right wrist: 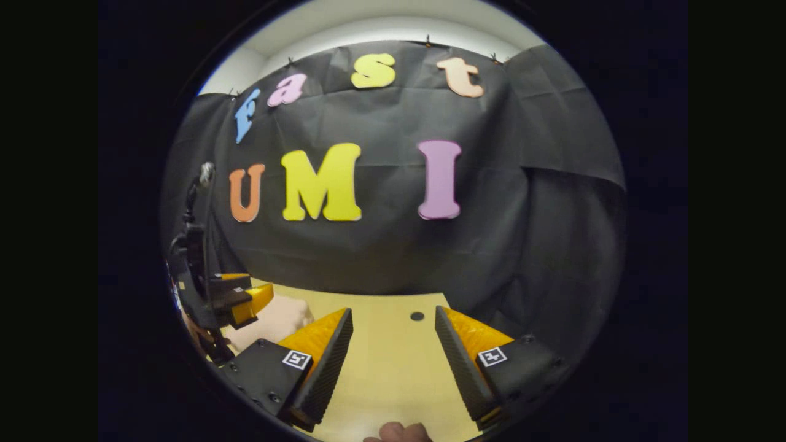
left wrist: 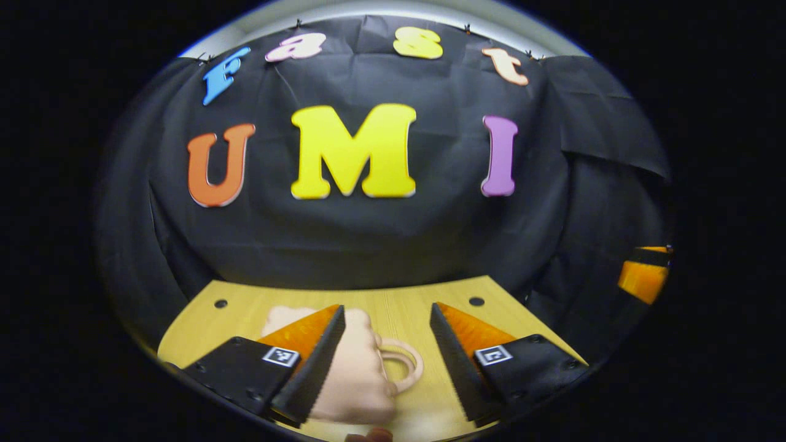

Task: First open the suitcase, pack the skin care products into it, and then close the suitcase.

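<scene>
A small pale pink suitcase [left wrist: 356, 368] lies on the wooden table [left wrist: 405, 307], its loop handle [left wrist: 408, 362] pointing right. In the left gripper view my left gripper [left wrist: 387, 310] hovers over it, open, with the left finger covering part of the case and nothing between the fingers. In the right gripper view my right gripper [right wrist: 393, 312] stands open above bare tabletop. The suitcase [right wrist: 276, 322] shows there at the left, partly behind the left gripper [right wrist: 236, 298].
The black cloth wall closes off the back of the table [right wrist: 381, 368]. Small round holes [left wrist: 476, 301] mark the tabletop near its far edge. A part of the right gripper [left wrist: 642, 276] shows at the far right. A fingertip [right wrist: 396, 433] pokes in at the bottom edge.
</scene>
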`<state>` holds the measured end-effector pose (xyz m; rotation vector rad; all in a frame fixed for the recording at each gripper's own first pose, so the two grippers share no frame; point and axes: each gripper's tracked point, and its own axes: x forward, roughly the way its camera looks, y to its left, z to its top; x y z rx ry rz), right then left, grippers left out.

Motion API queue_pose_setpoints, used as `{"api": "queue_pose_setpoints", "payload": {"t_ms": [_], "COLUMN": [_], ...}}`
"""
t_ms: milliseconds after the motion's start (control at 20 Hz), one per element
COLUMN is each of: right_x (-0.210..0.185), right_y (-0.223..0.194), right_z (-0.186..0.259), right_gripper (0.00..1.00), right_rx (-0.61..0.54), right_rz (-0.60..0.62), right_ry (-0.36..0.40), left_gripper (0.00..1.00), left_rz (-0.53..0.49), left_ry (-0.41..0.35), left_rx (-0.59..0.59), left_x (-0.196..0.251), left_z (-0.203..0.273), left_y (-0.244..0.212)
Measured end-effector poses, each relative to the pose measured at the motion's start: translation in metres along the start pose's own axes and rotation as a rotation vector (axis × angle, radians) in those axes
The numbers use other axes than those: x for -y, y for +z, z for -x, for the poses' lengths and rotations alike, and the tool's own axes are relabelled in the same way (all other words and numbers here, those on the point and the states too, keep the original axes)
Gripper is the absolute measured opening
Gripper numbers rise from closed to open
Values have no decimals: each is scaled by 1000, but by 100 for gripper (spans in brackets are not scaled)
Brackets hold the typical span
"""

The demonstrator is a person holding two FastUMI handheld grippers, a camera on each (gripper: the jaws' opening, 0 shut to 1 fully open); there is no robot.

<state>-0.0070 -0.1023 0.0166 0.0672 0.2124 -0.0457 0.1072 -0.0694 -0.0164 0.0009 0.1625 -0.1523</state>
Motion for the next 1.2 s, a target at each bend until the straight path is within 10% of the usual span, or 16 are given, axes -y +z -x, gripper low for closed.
{"api": "queue_pose_setpoints", "payload": {"t_ms": [50,500,1200], "right_x": [-13,-98,-123], "right_y": [15,95,85], "right_z": [-4,-2,-15], "right_gripper": [78,80,80], "right_rx": [37,280,245], "right_rz": [1,0,14], "right_ry": [21,3,4], "left_gripper": [100,98,98], "left_rz": [7,66,67], "left_ry": [16,151,195], "left_rx": [56,243,213], "left_x": [-11,-86,-104], "left_z": [9,75,81], "left_y": [23,99,87]}}
